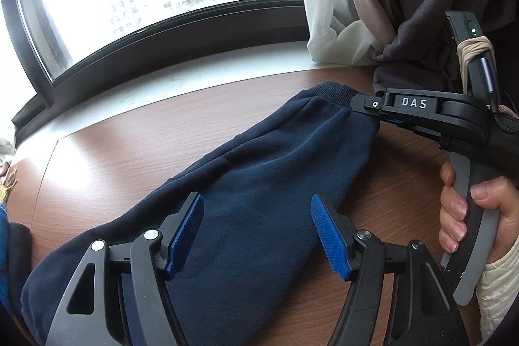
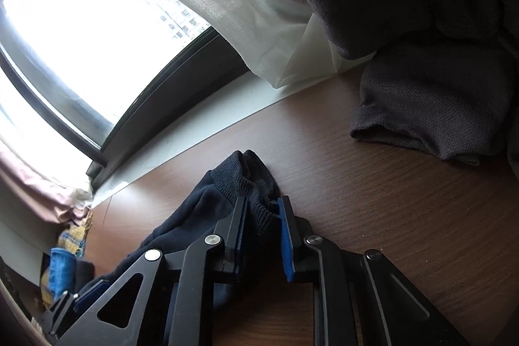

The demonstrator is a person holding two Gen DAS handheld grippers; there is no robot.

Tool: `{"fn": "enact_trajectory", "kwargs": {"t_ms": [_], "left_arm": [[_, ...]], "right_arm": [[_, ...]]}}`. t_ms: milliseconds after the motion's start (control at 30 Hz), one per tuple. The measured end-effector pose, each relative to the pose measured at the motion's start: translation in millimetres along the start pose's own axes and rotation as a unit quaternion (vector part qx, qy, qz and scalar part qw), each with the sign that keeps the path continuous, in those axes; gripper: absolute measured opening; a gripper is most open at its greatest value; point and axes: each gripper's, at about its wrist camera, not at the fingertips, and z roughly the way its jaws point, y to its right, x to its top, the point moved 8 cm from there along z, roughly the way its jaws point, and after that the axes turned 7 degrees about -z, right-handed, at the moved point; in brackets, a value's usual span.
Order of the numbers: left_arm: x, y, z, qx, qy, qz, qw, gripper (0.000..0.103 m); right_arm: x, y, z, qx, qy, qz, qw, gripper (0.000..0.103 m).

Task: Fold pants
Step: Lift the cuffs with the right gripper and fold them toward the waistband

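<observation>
Navy blue pants (image 1: pixel 253 184) lie along the brown wooden table (image 1: pixel 162 132), their ribbed cuff (image 1: pixel 334 94) at the far right end. My left gripper (image 1: pixel 258 216) is open just above the middle of the pants, one blue pad on each side. My right gripper (image 1: pixel 369 111) comes in from the right and is shut on the ribbed cuff. In the right wrist view the right gripper (image 2: pixel 262 209) pinches the ribbed cuff (image 2: pixel 249 180) between its blue pads, low over the table (image 2: pixel 389 200).
A dark grey cloth (image 2: pixel 438 106) lies on the table at the far right, under hanging curtains (image 1: pixel 340 5). A white sill (image 1: pixel 181 77) and a window run behind the table. Folded clothes (image 2: pixel 65 261) sit at the far left.
</observation>
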Motion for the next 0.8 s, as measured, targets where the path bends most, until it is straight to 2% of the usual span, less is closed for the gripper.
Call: {"fn": "enact_trajectory", "kwargs": {"t_ms": [167,300,467,567,800], "left_arm": [[2,-22,-13,0.002,0.007,-0.046,0.9989,0.068],[4,-44,-26,0.011,0.015,-0.083,0.9963,0.068],[4,-74,-46,0.023,0.03,-0.12,0.992,0.068],[2,-95,-51,0.027,0.031,-0.142,0.989,0.068],[-15,-143,-87,0.055,0.049,-0.151,0.9857,0.068]], "right_arm": [[13,-31,-24,-0.004,0.028,-0.061,0.998,0.018],[20,-67,-41,-0.003,0.049,-0.129,0.99,0.018],[27,-98,-55,0.011,0.062,-0.159,0.985,0.018],[26,-125,-67,0.017,0.074,-0.196,0.978,0.018],[5,-205,-102,0.062,0.089,-0.29,0.951,0.018]]}}
